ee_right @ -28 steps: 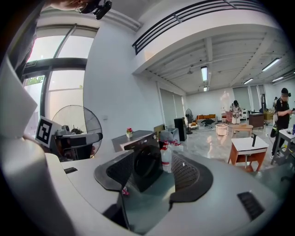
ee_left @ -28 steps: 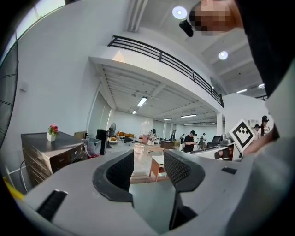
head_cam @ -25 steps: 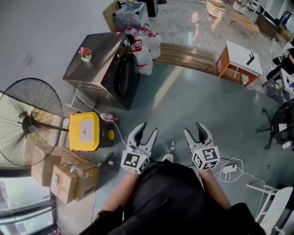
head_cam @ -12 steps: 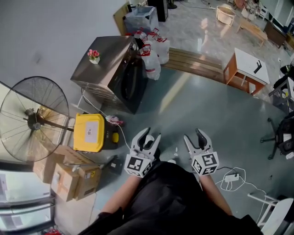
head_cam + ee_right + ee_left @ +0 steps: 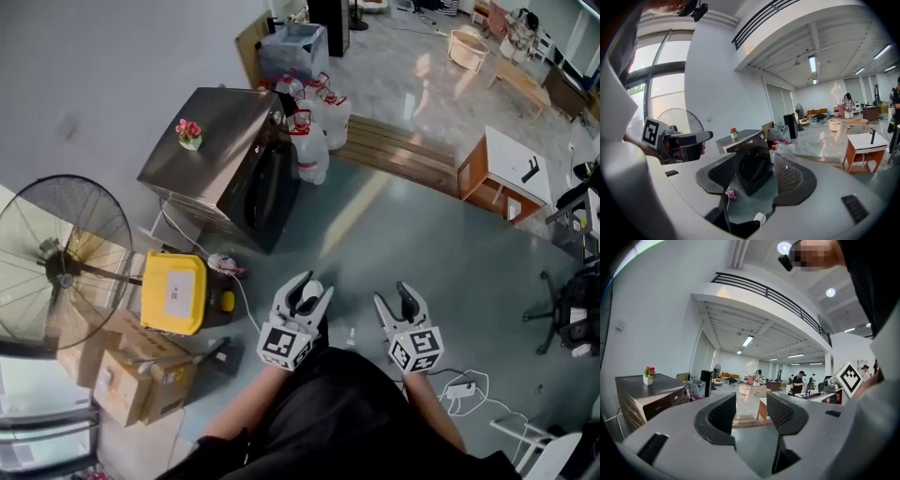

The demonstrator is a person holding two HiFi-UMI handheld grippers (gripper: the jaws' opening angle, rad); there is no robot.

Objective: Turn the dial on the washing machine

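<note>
The washing machine (image 5: pixel 212 136) has a steel top and a black front with a round door (image 5: pixel 268 192); it stands against the wall, across bare floor from me. Its dial is too small to make out. My left gripper (image 5: pixel 311 291) and right gripper (image 5: pixel 394 300) are held close to my body, both open and empty. In the right gripper view the washing machine (image 5: pixel 751 161) shows between the spread jaws of the right gripper (image 5: pixel 754 176), well beyond them. In the left gripper view the machine (image 5: pixel 651 397) lies off to the left of the left gripper (image 5: pixel 751 411).
A small flower pot (image 5: pixel 189 134) sits on the machine's top. White bags (image 5: pixel 317 127) stand to its right. A big fan (image 5: pixel 58 267), a yellow box (image 5: pixel 173 292) and cardboard boxes (image 5: pixel 127 375) are at the left. A wooden platform (image 5: pixel 403 150), side table (image 5: pixel 506 169) and cable (image 5: pixel 469 392) lie to the right.
The head view has drifted, so the machine sits slightly further right. Both grippers hang a little lower in the picture and stay open and empty.
</note>
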